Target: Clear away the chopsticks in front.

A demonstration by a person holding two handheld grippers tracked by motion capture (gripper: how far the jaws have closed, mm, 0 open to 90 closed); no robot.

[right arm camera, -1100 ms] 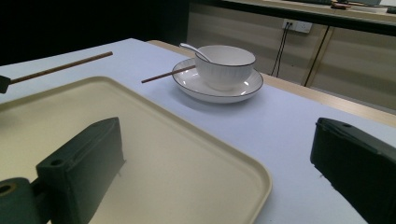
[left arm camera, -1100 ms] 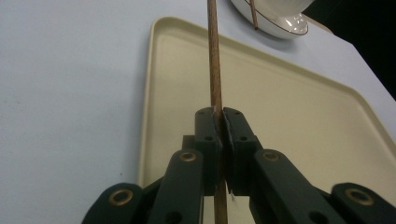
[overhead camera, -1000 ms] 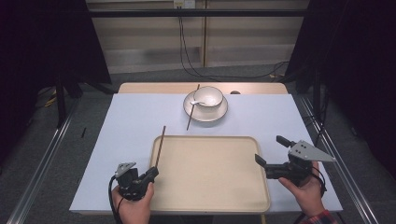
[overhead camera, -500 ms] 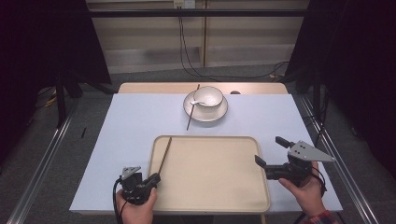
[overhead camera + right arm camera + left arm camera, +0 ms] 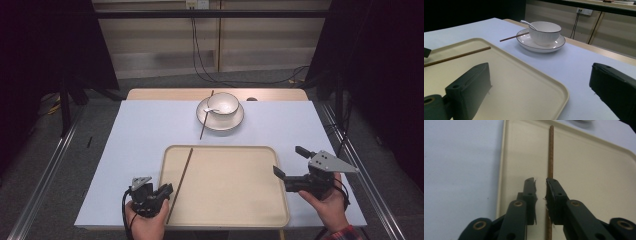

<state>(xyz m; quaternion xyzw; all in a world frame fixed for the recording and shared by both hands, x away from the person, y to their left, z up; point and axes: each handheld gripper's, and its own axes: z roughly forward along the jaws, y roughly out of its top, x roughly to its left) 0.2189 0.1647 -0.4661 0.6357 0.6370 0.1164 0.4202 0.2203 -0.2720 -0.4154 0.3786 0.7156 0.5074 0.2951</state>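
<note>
A brown chopstick (image 5: 181,182) (image 5: 551,152) lies flat along the left side of the beige tray (image 5: 235,190) (image 5: 596,182). My left gripper (image 5: 167,189) (image 5: 540,181) sits low over the chopstick's near end. Its jaws have just been opening and stand a narrow gap apart; the stick runs under the right-hand jaw, and the pads are off it. My right gripper (image 5: 287,160) (image 5: 540,72) hovers at the tray's right edge, wide open with nothing between its jaws.
At the table's far side a white bowl (image 5: 222,103) (image 5: 544,29) with a spoon (image 5: 211,110) stands on a white plate (image 5: 220,123). A second chopstick (image 5: 205,117) (image 5: 511,37) leans across the plate's left rim onto the pale blue tabletop (image 5: 140,135).
The chopstick, held tilted with its far end past the tray's rim a second ago, now lies on the tray. The left jaws have parted. The right gripper has not moved.
</note>
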